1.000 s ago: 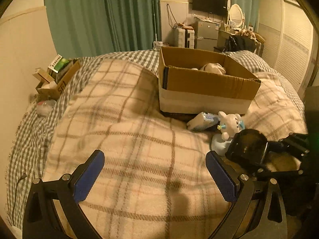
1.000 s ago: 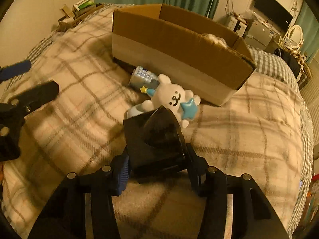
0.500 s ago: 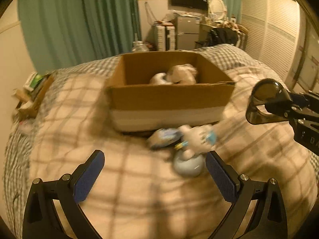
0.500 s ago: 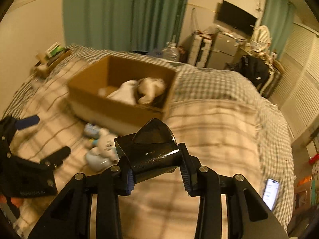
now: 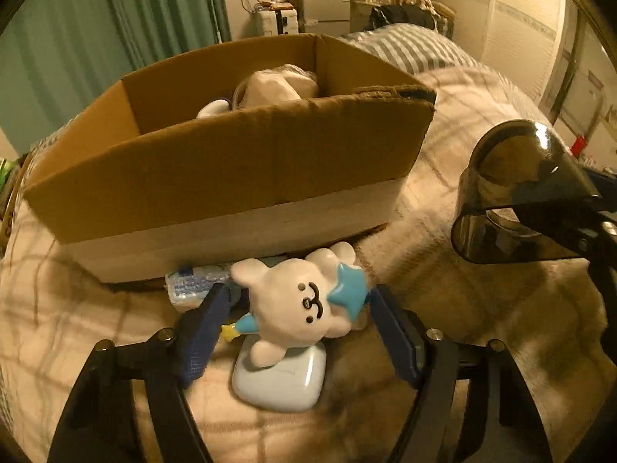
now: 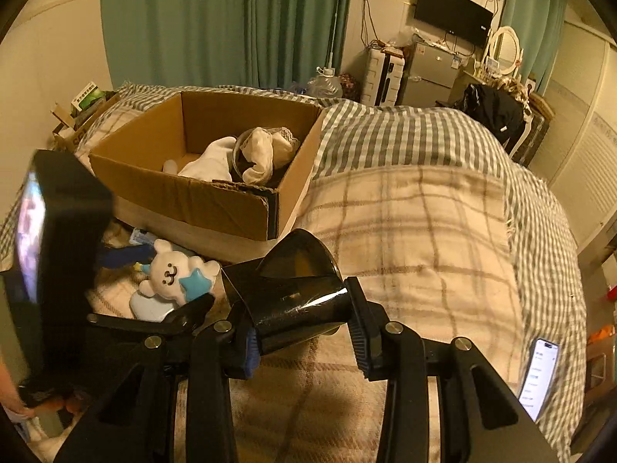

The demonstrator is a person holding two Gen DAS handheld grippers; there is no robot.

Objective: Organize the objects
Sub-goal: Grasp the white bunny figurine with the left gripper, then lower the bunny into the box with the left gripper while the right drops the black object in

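A glossy black plastic funnel (image 6: 293, 301), cone flaring to a squared mouth, is clamped at its narrow neck between the blue pads of the right gripper (image 6: 304, 337). Its long axis is tilted up and forward, mouth toward the box (image 6: 193, 196), and it is held above the blanket (image 6: 405, 231), just off the box's near right corner.

A smooth white bunny figurine (image 5: 304, 308) with a blue star, seated on a pale blue rounded base, is found in front of the box's near wall, leaning with its head toward the box. It is bracketed by the left gripper (image 5: 297, 328), whose blue pads stand part-open on either side; contact cannot be told. A crinkled packet (image 5: 196, 281) lies against the box wall, beside the figurine.

The box is open-topped corrugated cardboard with a torn near rim; white cloth (image 6: 262, 150) is bunched at its right end, its left floor bare. Right of the box the soft plaid blanket lies unoccupied; a lit phone (image 6: 540, 374) rests at its far right edge.
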